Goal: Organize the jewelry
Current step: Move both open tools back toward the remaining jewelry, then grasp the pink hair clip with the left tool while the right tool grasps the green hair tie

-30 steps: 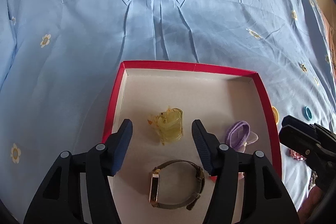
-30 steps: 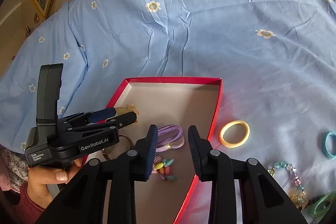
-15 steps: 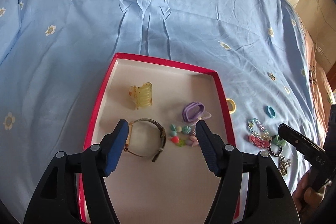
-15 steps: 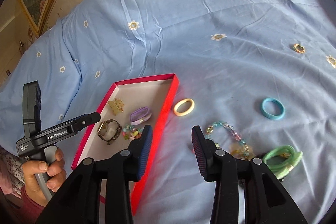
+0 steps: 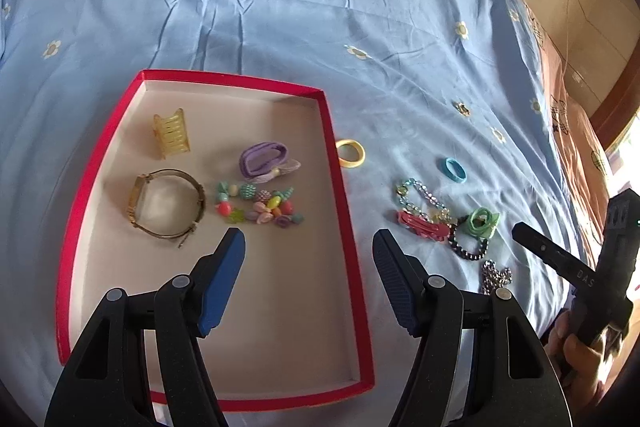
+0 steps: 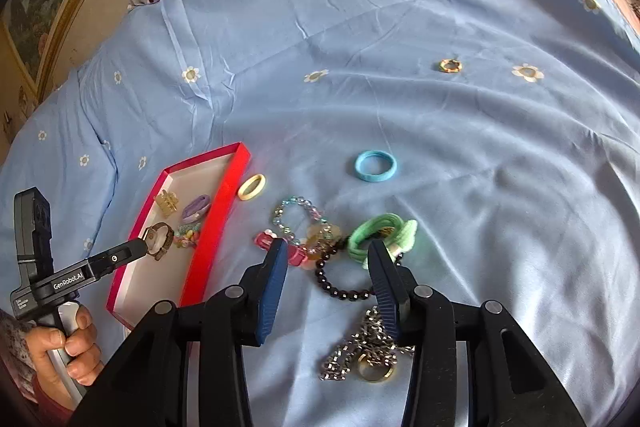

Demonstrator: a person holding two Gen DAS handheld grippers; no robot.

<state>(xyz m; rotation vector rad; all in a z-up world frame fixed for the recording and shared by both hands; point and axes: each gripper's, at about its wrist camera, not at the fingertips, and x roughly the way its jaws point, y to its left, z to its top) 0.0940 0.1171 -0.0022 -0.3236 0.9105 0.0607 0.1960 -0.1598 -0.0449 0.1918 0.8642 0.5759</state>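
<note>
Both grippers withdrew from the red box [image 5: 334, 163], jaws apart, empty; its length runs away.

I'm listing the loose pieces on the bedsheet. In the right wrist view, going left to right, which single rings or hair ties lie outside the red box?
Yellow ring → blue ring → green hair tie → small gold ring, far off on the sheet.
</note>
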